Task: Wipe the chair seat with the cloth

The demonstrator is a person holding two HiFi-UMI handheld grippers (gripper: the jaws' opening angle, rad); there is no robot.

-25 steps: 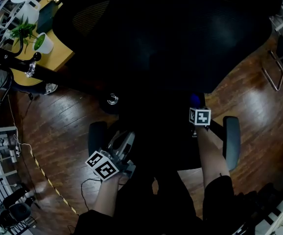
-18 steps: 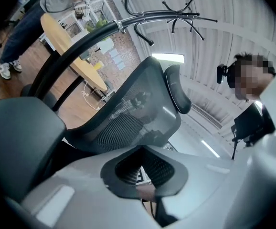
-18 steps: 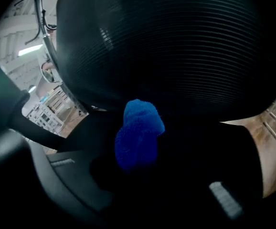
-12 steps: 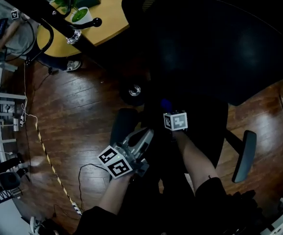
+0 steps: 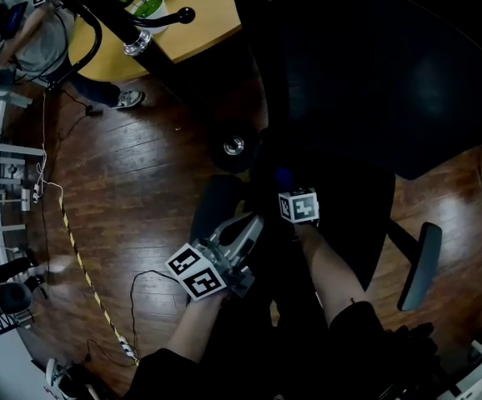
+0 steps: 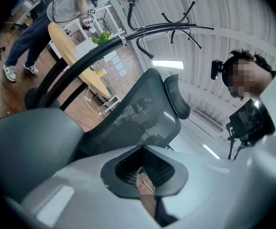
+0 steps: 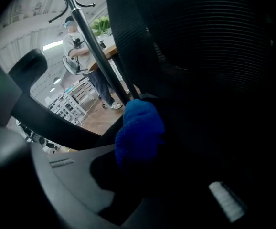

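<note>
Bunched blue fleecy cloth (image 5: 284,177) pinched in your right gripper (image 5: 291,193) over the black office-chair seat (image 5: 353,223)
Head view: the cloth sits at the seat's rear corner on your left. Shadow hides whether it touches, so press it flat and sweep across the seat in overlapping strokes. Your left gripper (image 5: 243,227) hovers off the seat's side edge. Left gripper view: jaws pressed together, nothing between them. Right gripper view: jaws clamp the cloth, which juts just ahead of them, the seat dark beneath
</note>
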